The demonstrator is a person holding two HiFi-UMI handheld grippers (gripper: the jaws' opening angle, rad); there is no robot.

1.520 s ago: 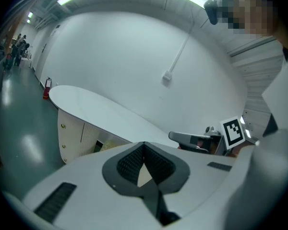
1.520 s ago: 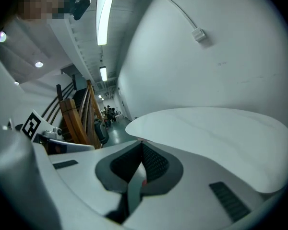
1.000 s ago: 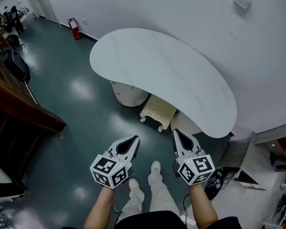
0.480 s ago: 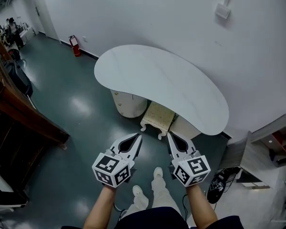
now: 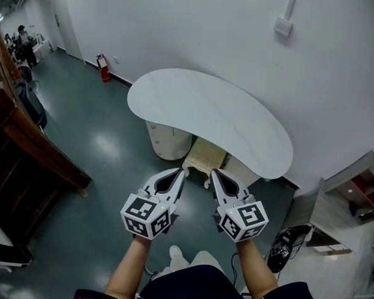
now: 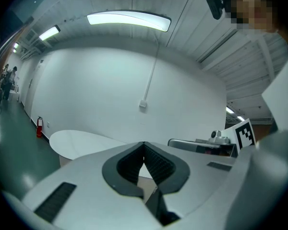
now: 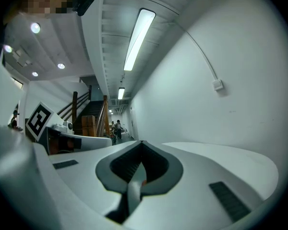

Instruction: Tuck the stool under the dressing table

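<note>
Jaws of left gripper [image 5: 177, 177] and right gripper [image 5: 215, 177] are sitting shut and empty, hovering clear, with stool [image 5: 206, 154] standing partly under dressing table [image 5: 206, 112].

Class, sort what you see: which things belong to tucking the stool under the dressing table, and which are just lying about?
Belong to the job: stool; dressing table; left tongs and right tongs, both shut and empty.

Just about: fire extinguisher; wooden staircase; wall box; shelving.
</note>
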